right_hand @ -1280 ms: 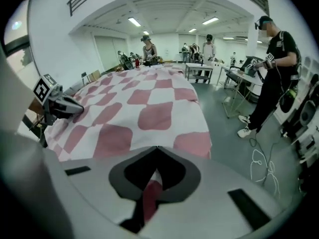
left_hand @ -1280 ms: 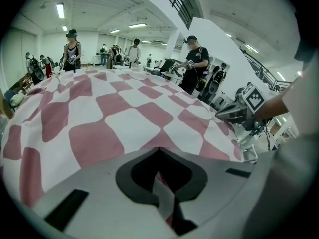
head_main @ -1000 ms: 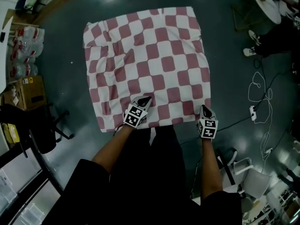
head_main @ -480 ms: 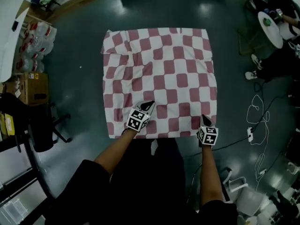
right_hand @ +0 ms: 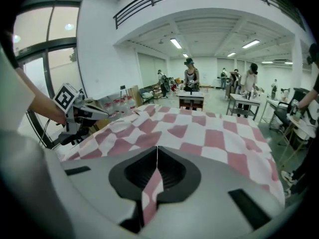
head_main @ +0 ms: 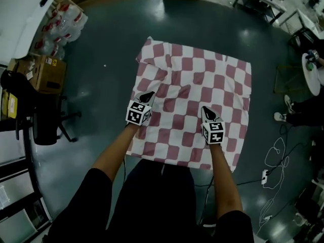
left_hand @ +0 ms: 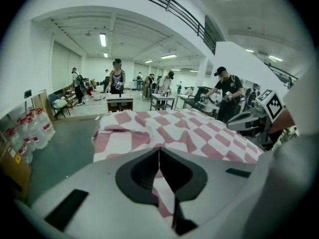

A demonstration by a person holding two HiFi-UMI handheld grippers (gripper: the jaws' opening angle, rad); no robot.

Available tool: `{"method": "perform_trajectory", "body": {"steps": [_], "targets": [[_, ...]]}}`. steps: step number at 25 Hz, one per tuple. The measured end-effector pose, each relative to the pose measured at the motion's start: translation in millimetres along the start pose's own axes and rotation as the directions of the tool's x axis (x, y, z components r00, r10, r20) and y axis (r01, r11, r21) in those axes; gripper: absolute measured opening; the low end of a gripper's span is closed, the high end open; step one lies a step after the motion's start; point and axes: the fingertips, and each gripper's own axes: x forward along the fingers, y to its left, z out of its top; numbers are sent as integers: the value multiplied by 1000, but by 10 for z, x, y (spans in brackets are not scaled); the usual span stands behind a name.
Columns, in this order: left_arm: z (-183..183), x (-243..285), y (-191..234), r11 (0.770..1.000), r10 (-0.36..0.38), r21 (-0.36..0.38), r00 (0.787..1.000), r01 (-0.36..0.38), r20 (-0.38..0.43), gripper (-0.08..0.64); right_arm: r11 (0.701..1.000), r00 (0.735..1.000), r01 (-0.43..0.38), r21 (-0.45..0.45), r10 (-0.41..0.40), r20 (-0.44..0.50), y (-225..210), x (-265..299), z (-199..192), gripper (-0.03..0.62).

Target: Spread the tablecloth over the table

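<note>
Tablecloth point(head_main: 197, 105) pinched in my left gripper point(head_main: 147, 95) and right gripper point(head_main: 206, 110) (jaws pressed together on fabric); an uneven tug could skew it or bunch the far corner.

Cannot see the desk anywhere under the tablecloth point(head_main: 192, 85). Cannot make out the distant people point(left_hand: 117, 78), too small

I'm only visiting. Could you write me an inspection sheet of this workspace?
Surface: table itself hidden under the cloth.
Job's things: checked tablecloth draped over it, rumpled at the far left corner.
Clutter: nothing seen on the cloth.
Grippers: left hand-held gripper and right hand-held gripper each shut on the cloth.
Cables: white cables loose on the floor, right.
Surroundings: cardboard box, bottled water, black chair at left; people beyond.
</note>
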Motion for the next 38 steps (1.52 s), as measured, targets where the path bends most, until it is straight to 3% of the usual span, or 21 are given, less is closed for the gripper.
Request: {"method": "perform_trajectory", "body": {"steps": [5,7,9,16,20,24,27,30,32,35,38], "targets": [[107,138,224,999,48,-9,999,-48,-20,17,989,995,-103,-102,103,-12,35,801,561,19],[127,224,345,997,71,-10,997,-71,-12,28,983,992,-124,-132,121,-33,-25,1084,707,83],[102,305,445,996,82,-40,997,-82,0,87,978,989,-144,-153,136,-62,-84,1323,778,140],[19,599,767,993,90,-79,996,-89,6,103,962,977,-150,-228,109,-183,-245,1861,761,140],[-173,748,963,990,98,-95,993,-104,-60,103,944,961,-184,-274,114,-253,-105,2049,585,140],[-274,781,1156,982,169,-65,978,-178,-122,94,939,965,-181,-293,113,-235,-98,2240,665,137],[-295,702,1404,955,216,-181,970,-234,-113,97,952,964,-178,-250,118,-237,-144,2282,733,149],[-214,643,1557,948,183,-249,980,-198,-82,98,951,958,-198,-238,137,-250,-136,2264,743,147],[-42,629,1527,961,161,-224,987,-163,-25,98,952,958,-217,-215,166,-233,-117,2188,808,146],[301,690,1361,988,104,-119,994,-98,44,95,948,966,-230,-221,194,-173,-52,2114,1017,135],[405,933,1182,1000,5,-15,1000,-5,-19,95,955,966,-237,-178,213,-145,30,2128,1135,135]]}}
